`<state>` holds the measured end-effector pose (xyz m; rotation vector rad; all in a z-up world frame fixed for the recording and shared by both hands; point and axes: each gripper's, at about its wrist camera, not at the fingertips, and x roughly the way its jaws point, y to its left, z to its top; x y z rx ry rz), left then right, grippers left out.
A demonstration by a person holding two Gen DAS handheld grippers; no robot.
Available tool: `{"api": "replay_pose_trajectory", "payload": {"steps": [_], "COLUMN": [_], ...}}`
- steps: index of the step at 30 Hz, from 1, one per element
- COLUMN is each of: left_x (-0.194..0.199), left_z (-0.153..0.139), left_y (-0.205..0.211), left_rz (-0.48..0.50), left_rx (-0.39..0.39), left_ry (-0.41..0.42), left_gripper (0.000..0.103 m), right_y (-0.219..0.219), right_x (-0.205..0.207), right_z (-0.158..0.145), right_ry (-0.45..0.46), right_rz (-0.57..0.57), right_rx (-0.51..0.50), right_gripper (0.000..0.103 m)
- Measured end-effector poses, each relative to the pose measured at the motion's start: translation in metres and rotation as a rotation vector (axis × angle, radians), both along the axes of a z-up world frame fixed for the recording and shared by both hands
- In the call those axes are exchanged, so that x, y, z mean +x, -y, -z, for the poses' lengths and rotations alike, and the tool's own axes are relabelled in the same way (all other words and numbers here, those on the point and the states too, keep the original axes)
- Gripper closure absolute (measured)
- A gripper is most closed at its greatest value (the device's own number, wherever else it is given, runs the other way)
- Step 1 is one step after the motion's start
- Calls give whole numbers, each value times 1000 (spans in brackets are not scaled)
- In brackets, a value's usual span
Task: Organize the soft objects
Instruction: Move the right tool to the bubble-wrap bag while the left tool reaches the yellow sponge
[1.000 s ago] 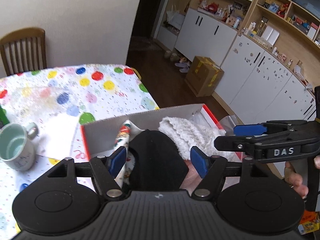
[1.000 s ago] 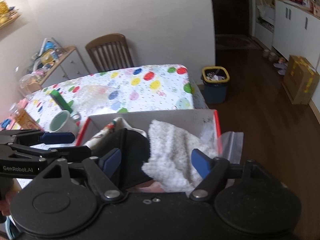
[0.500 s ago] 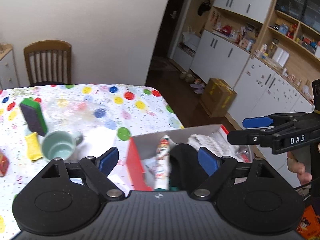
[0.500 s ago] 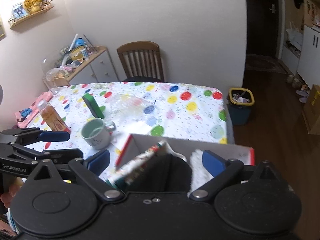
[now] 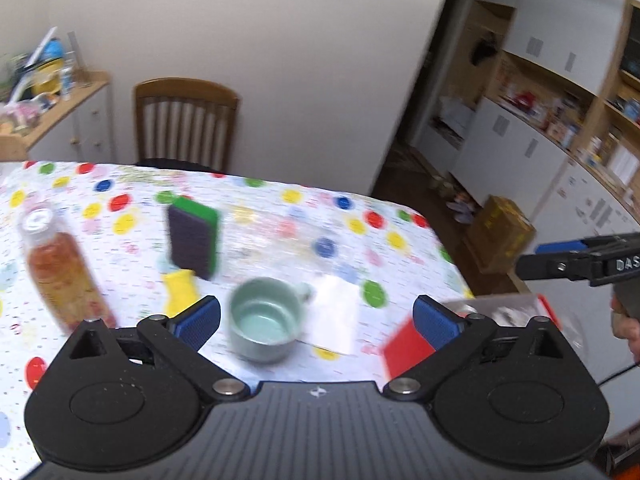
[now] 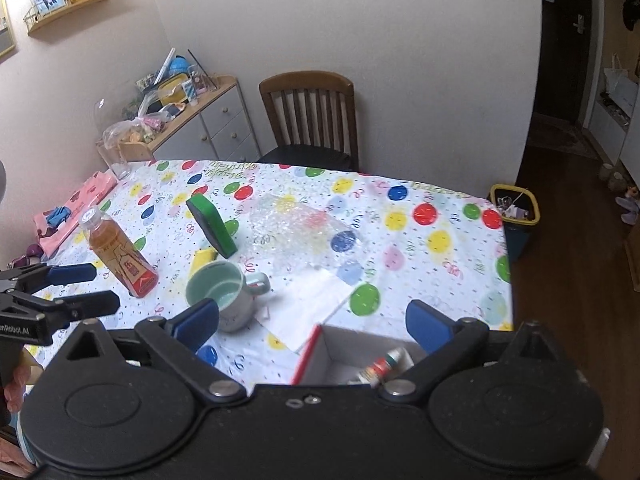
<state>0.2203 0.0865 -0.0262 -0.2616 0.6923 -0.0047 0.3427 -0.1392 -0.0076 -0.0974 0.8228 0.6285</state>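
**Inspector:** Left gripper (image 5: 316, 320): you are opening its jaws at this moment, with nothing between them. Right gripper (image 6: 314, 320): you are holding it spread wide, also empty.

**Operator:** Where are the soft things?

**Inspector:** You are carrying none. A red-edged box (image 6: 320, 354) is sitting just below your right gripper's pads; only a printed roll (image 6: 380, 368) is showing inside. I am judging some packing done, but the rest of the contents are hidden.

**Operator:** What remains?

**Inspector:** Ahead of both tools, a green sponge (image 6: 212, 226) and a yellow one (image 5: 180, 288) are waiting beside the mug (image 6: 224, 296). The right view is showing bubble wrap (image 6: 300, 232) clearly; the left view is blurring it.
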Motion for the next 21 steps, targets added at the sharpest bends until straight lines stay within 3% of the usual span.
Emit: {"api": "replay_pose_trajectory", "payload": {"steps": [7,21], "left_x": [23,90], "left_z": [18,75], "left_y": [-53,-94], "left_rz": [-112,-182], "left_rx": [54,122], "left_ry": [-17,-71], "left_gripper": [0,0], "right_y": [-50,-111], "right_x": [25,96], "right_z": [2,33], "right_ry": [4,-32], "right_rz": [-20,-46], "right_rx": [-32,-111], "right_gripper": [3,4]}}
